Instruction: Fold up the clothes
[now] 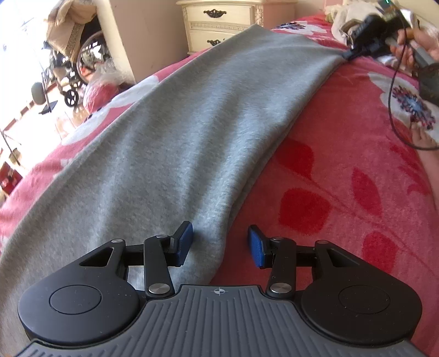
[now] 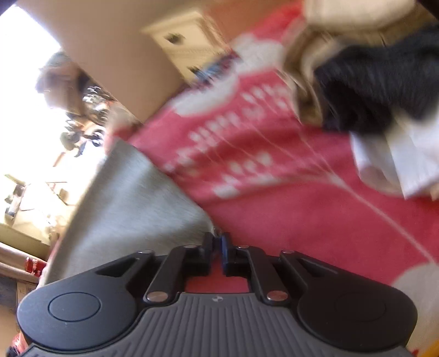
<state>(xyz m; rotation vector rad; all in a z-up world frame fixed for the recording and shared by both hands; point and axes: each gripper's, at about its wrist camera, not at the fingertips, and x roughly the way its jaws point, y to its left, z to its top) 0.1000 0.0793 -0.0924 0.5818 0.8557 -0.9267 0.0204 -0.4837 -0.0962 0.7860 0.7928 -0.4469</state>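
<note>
Holding my two tongs over a bed, I see a long grey cloth [image 1: 192,131] lying flat on a red blanket [image 1: 343,178] with white flowers. In the left wrist view the cloth runs from the bottom left of the frame up to the upper right.

My left tongs [image 1: 220,245] are at the bottom middle of that view. Their two blue pads [image 1: 184,241] are wide apart and hold nothing. The near end of the grey cloth lies right between them.

At the upper right of the same view I see my right tongs [image 1: 349,53]. They pinch the far corner of the grey cloth. A hand [image 1: 417,45] holds their handle, and a thin black wire [image 1: 392,109] hangs down from there.

The right wrist view is blurry. My right tongs [image 2: 218,243] are at the bottom middle, pressed together on the tip of the grey cloth [image 2: 131,203], which spreads out to the left of the frame. At the upper right of that view is a pile of other clothes [image 2: 370,90], dark, tan and white, lying on the red blanket [image 2: 288,214].

A cream dresser [image 1: 222,22] stands past the bed at the top of the left wrist view. A wheelchair [image 1: 71,71] is at the upper left.
</note>
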